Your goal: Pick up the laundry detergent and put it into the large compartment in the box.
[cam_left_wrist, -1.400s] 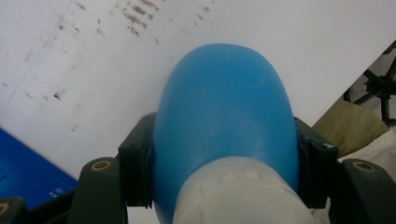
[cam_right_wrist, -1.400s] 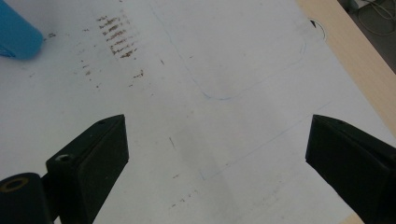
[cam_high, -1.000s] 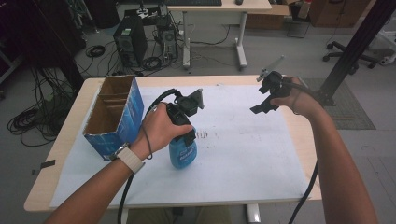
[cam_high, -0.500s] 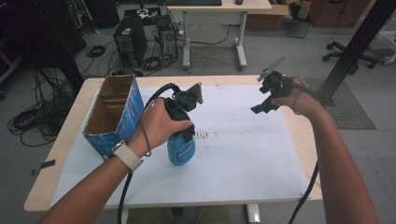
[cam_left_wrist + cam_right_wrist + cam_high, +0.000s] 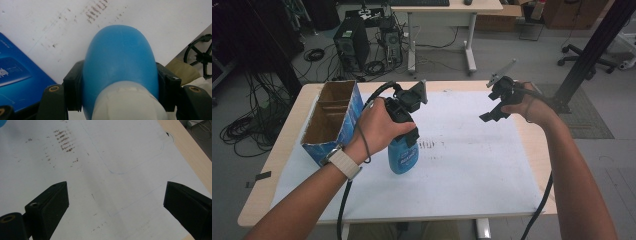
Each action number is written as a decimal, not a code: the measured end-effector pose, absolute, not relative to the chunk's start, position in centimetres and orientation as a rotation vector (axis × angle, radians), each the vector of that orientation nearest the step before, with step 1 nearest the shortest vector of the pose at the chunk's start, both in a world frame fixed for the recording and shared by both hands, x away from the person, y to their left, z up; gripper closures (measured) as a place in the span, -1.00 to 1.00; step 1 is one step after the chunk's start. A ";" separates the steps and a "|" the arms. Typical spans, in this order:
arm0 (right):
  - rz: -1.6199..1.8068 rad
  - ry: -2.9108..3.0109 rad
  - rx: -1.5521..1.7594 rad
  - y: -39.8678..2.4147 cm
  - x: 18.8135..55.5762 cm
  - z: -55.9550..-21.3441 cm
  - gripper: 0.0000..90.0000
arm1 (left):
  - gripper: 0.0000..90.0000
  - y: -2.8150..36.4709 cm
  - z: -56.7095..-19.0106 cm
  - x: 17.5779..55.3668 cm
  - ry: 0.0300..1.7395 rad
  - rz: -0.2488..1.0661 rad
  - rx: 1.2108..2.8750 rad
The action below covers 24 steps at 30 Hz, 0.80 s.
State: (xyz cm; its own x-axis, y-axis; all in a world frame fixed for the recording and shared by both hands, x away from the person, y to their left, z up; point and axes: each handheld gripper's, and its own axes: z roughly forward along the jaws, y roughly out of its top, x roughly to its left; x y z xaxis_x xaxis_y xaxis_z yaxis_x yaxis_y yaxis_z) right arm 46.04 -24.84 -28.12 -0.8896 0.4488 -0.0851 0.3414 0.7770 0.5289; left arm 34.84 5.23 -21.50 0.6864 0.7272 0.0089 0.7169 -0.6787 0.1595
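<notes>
Jaws of the left gripper (image 5: 408, 131) clamped on the blue spray bottle (image 5: 403, 155), one pad on each flank just below its white neck.
Bottle hangs upright, long axis vertical, over the white sheet on the tabletop (image 5: 532, 150), just right of the open blue cardboard box (image 5: 334, 125). Right gripper (image 5: 492, 114) jaws wide apart, empty, well off to the right; left is the working hand.
</notes>
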 end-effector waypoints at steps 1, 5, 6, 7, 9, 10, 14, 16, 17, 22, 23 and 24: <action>0.763 2.764 0.623 -24.9 46.0 -28.1 -0.86 | -0.17 5.2 -21.4 34.8 1.189 0.109 2.751; 0.768 2.760 0.624 -24.9 46.0 -28.0 -0.86 | -0.17 5.2 -20.9 34.9 1.198 0.109 2.750; 0.769 2.760 0.622 -24.9 45.9 -28.0 -0.87 | -0.17 5.3 -20.7 34.9 1.199 0.106 2.749; 0.773 2.759 0.620 -24.9 45.9 -27.9 -0.86 | -0.17 5.3 -20.6 34.9 1.202 0.104 2.746; 0.778 2.757 0.619 -24.9 45.8 -27.9 -0.86 | -0.17 5.4 -20.3 34.9 1.210 0.098 2.744; 0.779 2.756 0.619 -24.9 45.8 -27.9 -0.86 | -0.17 5.5 -20.1 34.9 1.213 0.101 2.740; 0.777 2.758 0.617 -25.0 45.8 -27.9 -0.86 | -0.17 5.7 -19.6 34.9 1.227 0.110 2.735; 0.779 2.757 0.618 -25.0 45.8 -27.8 -0.86 | -0.17 5.9 -19.2 34.9 1.234 0.110 2.734; 0.780 2.757 0.614 -24.9 45.8 -27.8 -0.86 | -0.17 5.9 -19.0 35.0 1.235 0.106 2.737; 0.776 2.761 0.610 -24.9 45.7 -27.9 -0.86 | -0.17 6.3 -17.8 35.1 1.253 0.122 2.715; 0.777 2.761 0.611 -24.8 45.7 -27.9 -0.86 | -0.17 6.4 -17.6 35.1 1.254 0.126 2.715; 0.778 2.760 0.610 -24.8 45.7 -27.9 -0.86 | -0.17 6.4 -17.3 35.1 1.258 0.133 2.711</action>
State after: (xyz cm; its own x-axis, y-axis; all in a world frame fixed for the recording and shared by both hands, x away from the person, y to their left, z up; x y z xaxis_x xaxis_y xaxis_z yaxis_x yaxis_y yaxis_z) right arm 45.74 -24.83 -27.87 -0.8926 0.4424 -0.0868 0.3320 0.7753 0.5373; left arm 35.10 6.44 -17.28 0.6445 0.7644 0.0172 0.7512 -0.6372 0.1725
